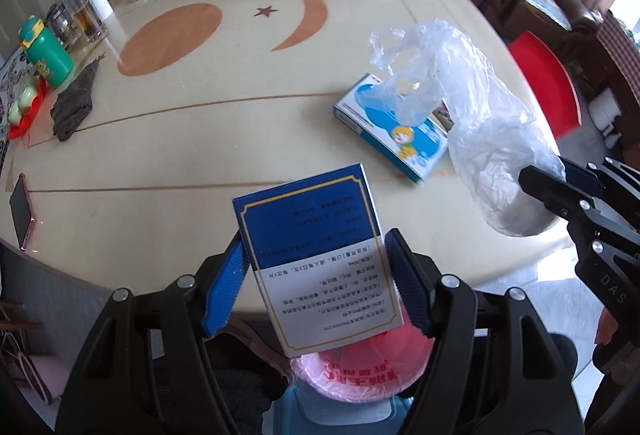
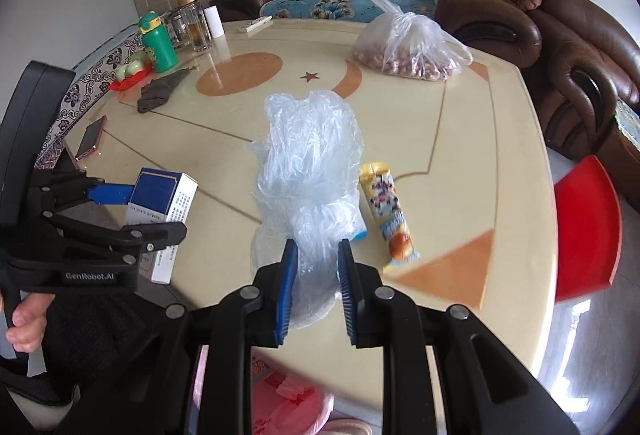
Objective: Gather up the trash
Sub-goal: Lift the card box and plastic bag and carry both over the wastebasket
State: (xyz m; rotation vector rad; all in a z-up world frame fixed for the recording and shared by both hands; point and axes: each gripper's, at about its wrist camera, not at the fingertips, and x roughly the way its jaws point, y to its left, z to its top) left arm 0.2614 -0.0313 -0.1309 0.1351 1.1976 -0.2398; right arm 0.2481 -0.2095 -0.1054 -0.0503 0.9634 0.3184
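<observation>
My left gripper [image 1: 316, 275] is shut on a blue and white medicine box [image 1: 316, 255] and holds it over the table's near edge, above a pink-lined trash bin [image 1: 360, 367]. The box also shows in the right wrist view [image 2: 164, 203]. My right gripper [image 2: 316, 283] is shut on a crumpled clear plastic bag [image 2: 308, 171], lifted off the table; the bag shows in the left wrist view [image 1: 460, 107]. A light blue cartoon box [image 1: 394, 127] lies on the table partly under the bag. A yellow snack wrapper [image 2: 390, 211] lies to the bag's right.
The cream round table [image 2: 460, 139] carries a bag of peanuts [image 2: 408, 43], a phone [image 2: 91, 137], a grey cloth [image 2: 160, 91], a green bottle [image 2: 158, 41] and glass jars [image 2: 194, 21]. A red stool [image 2: 586, 227] stands right. A brown sofa [image 2: 540, 19] is behind.
</observation>
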